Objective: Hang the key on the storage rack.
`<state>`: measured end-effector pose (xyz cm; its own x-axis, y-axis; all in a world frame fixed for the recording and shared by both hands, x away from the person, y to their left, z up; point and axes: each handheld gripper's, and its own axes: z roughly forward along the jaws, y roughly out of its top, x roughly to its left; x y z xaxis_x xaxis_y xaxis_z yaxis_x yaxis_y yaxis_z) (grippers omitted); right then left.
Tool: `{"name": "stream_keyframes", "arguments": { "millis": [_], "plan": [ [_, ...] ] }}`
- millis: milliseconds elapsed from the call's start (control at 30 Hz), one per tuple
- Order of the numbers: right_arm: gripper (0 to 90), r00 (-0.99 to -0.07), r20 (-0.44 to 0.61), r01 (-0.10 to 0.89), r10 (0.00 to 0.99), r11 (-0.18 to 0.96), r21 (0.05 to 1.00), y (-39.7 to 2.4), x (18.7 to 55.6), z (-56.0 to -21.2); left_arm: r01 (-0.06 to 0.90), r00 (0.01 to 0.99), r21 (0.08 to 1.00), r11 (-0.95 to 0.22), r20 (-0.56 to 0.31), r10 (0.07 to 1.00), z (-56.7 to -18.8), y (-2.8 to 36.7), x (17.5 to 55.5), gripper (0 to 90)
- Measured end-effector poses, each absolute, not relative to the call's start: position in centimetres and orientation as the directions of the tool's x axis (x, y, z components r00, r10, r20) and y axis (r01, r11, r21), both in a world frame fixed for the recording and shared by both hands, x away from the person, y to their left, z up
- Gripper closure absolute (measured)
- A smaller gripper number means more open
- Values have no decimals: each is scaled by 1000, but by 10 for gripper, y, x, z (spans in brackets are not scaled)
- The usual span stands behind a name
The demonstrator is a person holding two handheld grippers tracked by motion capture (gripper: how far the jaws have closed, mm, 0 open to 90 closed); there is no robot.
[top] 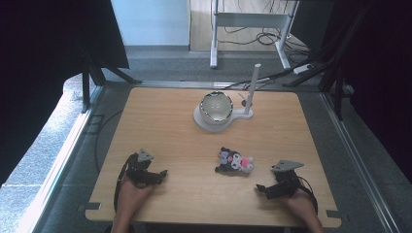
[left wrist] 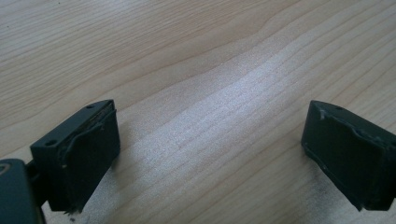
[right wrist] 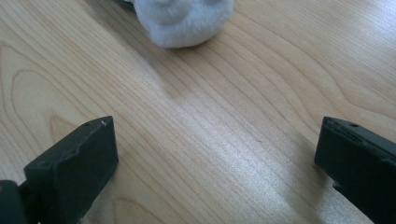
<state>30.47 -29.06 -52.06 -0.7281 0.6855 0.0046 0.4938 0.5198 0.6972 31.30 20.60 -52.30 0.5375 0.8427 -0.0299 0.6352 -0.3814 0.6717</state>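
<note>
- The plush toy (top: 234, 161) lies on the wooden table (top: 165, 121), near the front edge and somewhat right of the middle.
- It sits between the two tongs, nearer to the right tongs (top: 265, 190), which rest to its lower right with bare table in between; nothing touches the toy.
- In the right gripper view, a white, soft part of the toy (right wrist: 184, 21) shows ahead of the jaws, apart from them; the right tongs (right wrist: 215, 163) stand wide open over bare wood and hold nothing.
- The left tongs (top: 163, 174) rest on the table well to the left of the toy, pointing towards the right; in the left gripper view the left tongs (left wrist: 210, 149) also gape wide, with only wood grain between the jaws.
- A bowl (top: 216, 108) sits on a white stand (top: 238, 116) at the far middle of the table, beside the stand's upright white post (top: 252, 87); its inside looks pale, and I cannot tell whether anything lies in it.
- The toy is black with a pink patch and pale bits; its long axis runs roughly left to right across the table, with the pink end towards the right tongs.
</note>
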Motion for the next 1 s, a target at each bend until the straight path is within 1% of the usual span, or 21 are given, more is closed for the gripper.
{"name": "stream_keyframes", "arguments": {
  "millis": [767,867,1000],
  "plan": [
    [0,-728,4,495,686,521,695,-290,305,-520,635,538,672,-382,-30,843,-523,206,313,42],
    [0,-726,2,503,688,529,684,-289,306,-519,635,538,671,-381,-30,843,-523,206,313,42],
    [22,-735,3,510,678,550,661,-288,308,-515,635,538,672,-382,-30,843,-523,206,313,42]
  ]
}}
